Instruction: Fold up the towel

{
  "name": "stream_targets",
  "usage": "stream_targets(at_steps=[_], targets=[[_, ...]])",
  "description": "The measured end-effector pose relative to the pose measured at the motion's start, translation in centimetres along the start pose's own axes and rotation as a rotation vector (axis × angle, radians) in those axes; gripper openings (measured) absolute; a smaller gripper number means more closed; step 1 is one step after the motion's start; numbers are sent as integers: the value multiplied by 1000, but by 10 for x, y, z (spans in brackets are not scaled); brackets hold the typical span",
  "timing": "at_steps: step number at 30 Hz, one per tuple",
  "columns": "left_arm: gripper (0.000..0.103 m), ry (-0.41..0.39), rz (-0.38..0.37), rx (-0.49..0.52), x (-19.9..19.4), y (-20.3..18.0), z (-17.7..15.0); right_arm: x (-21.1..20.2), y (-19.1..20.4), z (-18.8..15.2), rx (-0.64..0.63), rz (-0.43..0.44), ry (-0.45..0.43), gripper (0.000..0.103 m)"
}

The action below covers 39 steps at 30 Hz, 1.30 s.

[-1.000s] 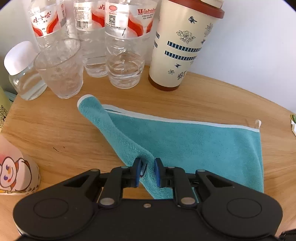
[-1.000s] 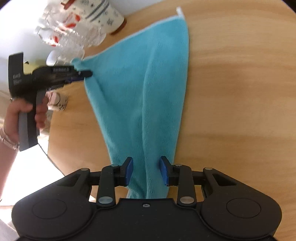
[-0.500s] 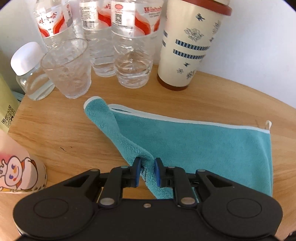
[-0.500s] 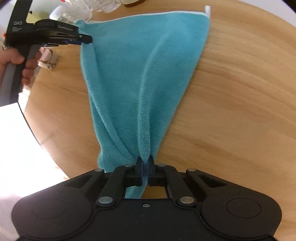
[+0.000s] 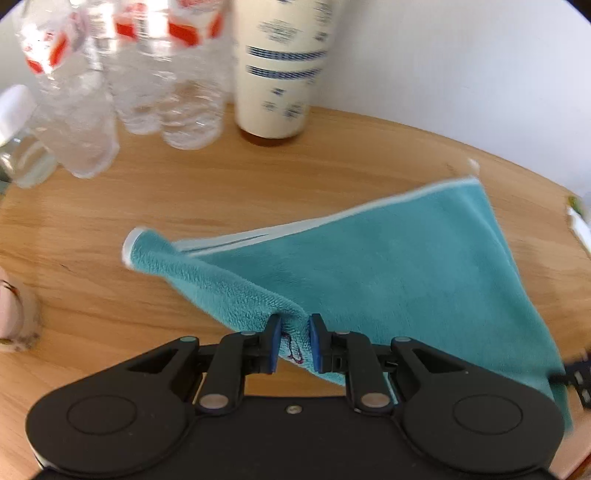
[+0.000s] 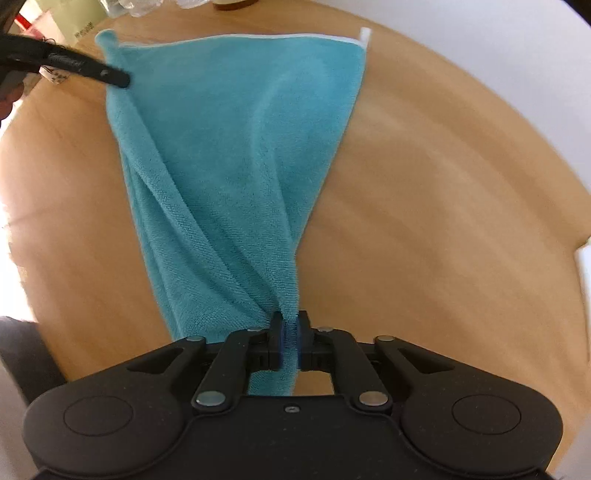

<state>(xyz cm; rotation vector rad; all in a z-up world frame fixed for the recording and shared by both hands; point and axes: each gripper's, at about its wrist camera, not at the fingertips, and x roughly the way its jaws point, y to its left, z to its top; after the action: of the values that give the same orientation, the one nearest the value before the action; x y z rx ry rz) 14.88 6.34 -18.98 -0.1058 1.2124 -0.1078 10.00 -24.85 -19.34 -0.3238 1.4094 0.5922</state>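
Two grippers each pinch one edge of a teal towel [image 5: 388, 269] above a round wooden table [image 5: 184, 206]. From the left wrist, the left gripper [image 5: 294, 341] has its blue-padded fingers [image 5: 274, 343] narrowed onto a bunched fold of the towel, with cloth filling the gap between them. From there the towel spreads away to the right, its white-trimmed far edge low over the table and a rolled corner sticking out to the left. Behind it, blurred, stand clear bottles [image 5: 155, 74] with red labels, a glass [image 5: 79, 122] and a cream cup [image 5: 280, 66] against the wall.

From the right wrist, the right gripper [image 6: 289, 341] is clamped tight on a gathered edge of the towel [image 6: 240, 147], fingers [image 6: 275, 339] nearly together. The cloth fans out from there towards the far side, where the left gripper [image 6: 118, 79] grips its left corner. A white loop tag [image 6: 364, 35] marks the far right corner.
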Motion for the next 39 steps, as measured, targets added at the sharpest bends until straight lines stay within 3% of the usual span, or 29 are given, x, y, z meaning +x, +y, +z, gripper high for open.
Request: stream_targets(at_steps=[4, 7, 8, 10, 13, 17, 25, 28, 30, 34, 37, 39], targets=[[17, -4, -22, 25, -3, -17, -6, -8, -26, 6, -47, -75, -37, 7], [17, -5, -11, 29, -6, -19, -9, -32, -33, 3, -15, -21, -82, 19], [18, -2, -12, 28, -8, -18, -9, -45, -30, -3, -17, -16, -133, 29], [18, -1, -15, 19, -10, -13, -9, -66, -30, -24, -29, -7, -195, 29], [18, -9, -11, 10, -16, -8, -7, -82, -21, -48, -83, 10, -239, 29], [18, -29, -16, -6, -19, -2, -5, -91, 1, -73, -288, -72, -220, 29], [18, -24, -35, -70, -17, 7, 3, -51, 1, -66, -292, -67, -161, 28], [18, -24, -27, -68, -14, 7, 4, -35, -3, -58, -258, -29, -132, 21], [18, -25, -25, -67, -13, 6, 4, -26, 0, -55, -256, -19, -110, 5], [18, -33, -7, -44, -13, 4, 4, -20, 8, -53, -237, -67, -121, 3], [15, -62, 30, -20, -16, 1, 3, -25, 18, -53, -208, -182, -196, 3], [10, -93, 74, -5, -20, 0, 2, -34, 27, -55, -177, -345, -271, 3]])
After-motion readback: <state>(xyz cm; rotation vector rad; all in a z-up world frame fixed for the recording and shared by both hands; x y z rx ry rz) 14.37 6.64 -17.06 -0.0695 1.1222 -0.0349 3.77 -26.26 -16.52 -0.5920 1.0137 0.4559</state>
